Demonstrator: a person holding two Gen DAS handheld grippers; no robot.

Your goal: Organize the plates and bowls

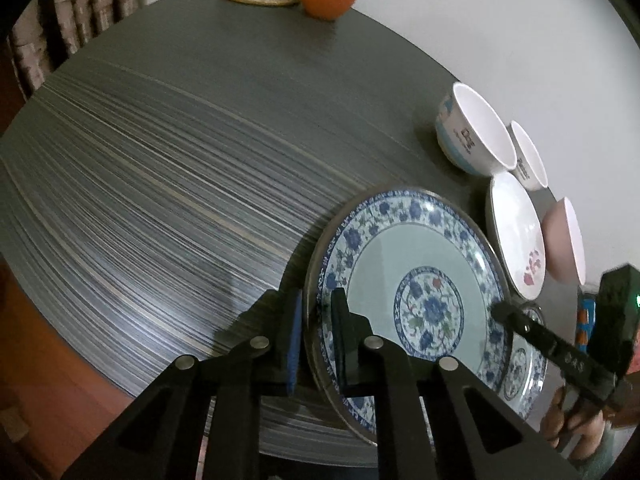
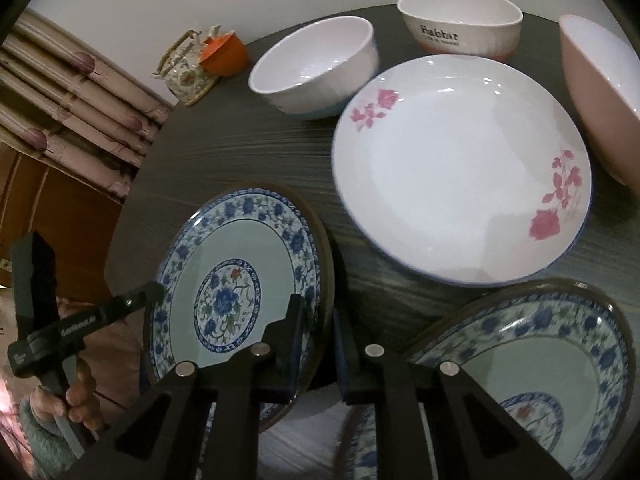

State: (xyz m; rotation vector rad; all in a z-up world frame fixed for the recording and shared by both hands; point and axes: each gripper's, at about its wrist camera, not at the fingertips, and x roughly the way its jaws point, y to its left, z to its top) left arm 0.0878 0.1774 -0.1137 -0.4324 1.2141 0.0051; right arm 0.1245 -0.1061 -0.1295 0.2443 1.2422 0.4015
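Both grippers, left gripper [image 1: 316, 340] and right gripper [image 2: 318, 344], pinch opposite rims of the blue floral plate [image 1: 408, 280], tilted above the bench [image 1: 180, 140].

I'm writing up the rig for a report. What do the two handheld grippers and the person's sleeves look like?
Both the left gripper and the right gripper are matte black linkage frames with silver round pivot pins and blue pads on the fingers. From the side, each has a slim black bar with pale lettering and a boxy black top. The sleeve at the left hand is a fuzzy grey-green knit.

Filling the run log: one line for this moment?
left tongs shut on blue floral plate rim | right tongs shut on opposite rim | second blue plate alongside
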